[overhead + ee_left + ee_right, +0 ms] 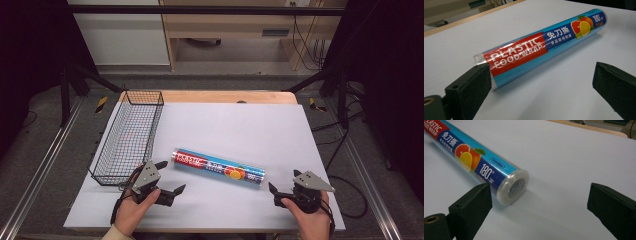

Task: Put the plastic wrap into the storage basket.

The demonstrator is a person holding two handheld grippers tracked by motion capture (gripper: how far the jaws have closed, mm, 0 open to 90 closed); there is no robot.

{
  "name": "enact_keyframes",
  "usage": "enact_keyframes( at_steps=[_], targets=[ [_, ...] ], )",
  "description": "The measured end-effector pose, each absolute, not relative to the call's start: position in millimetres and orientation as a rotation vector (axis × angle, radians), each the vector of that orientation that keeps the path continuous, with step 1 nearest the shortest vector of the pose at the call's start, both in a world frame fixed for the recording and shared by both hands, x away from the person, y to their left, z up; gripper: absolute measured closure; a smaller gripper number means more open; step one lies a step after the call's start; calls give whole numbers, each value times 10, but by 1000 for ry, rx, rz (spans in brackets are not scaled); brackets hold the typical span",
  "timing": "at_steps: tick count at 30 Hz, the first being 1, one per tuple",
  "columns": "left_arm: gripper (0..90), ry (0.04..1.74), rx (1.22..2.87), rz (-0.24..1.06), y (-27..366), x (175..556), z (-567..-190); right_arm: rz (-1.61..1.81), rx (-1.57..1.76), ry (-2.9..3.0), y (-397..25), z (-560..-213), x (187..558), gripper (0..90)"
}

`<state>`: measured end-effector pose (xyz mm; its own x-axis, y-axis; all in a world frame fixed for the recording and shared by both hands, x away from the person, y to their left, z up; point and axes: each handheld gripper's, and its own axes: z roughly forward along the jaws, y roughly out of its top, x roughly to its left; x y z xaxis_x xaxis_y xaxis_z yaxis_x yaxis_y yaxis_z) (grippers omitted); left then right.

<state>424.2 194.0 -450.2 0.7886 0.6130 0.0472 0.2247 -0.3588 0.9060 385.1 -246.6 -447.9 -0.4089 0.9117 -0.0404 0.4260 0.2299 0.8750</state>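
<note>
Both my tools, left point(167, 176) and right point(283, 192), gape beside the roll point(218, 167); an off-centre pinch could send it rolling.

Black wire basket point(131, 135) stood empty at table's left edge — white sheet point(240, 125) covered wooden tabletop point(225, 96), grey floor point(45, 150) lay beyond.

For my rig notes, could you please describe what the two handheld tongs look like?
Both the left tongs and the right tongs are black, with two blocky matte jaws and a grey three-cornered plate on top. A black cable loops from each. A light cuff shows at the left wrist.
</note>
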Motion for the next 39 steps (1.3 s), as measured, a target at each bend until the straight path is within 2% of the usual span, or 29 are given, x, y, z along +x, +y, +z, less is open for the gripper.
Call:
enact_keyframes(
  at_steps=[7, 15, 19, 23, 31, 39],
  targets=[
    [22, 611, 1974, 467, 1913, 4228, -4511, 1075, 1119, 2033, -2294, -4399, 3860, 74],
    [22, 595, 1988, 462, 1914, 4203, -4497, 1012, 900, 2211, -1969, -4038, 4012, 70],
    [22, 619, 1987, 450, 1945, 4224, -4502, 957, 753, 2284, -1766, -3734, 4212, 80],
    [22, 624, 1984, 446, 1961, 4228, -4497, 942, 703, 2336, -1660, -3655, 4356, 86],
    [24, 614, 1994, 419, 1956, 4226, -4499, 888, 687, 2514, -1442, -3861, 4789, 75],
    [26, 619, 1996, 425, 1959, 4236, -4503, 842, 651, 2627, -1273, -4119, 4963, 71]
  ],
)
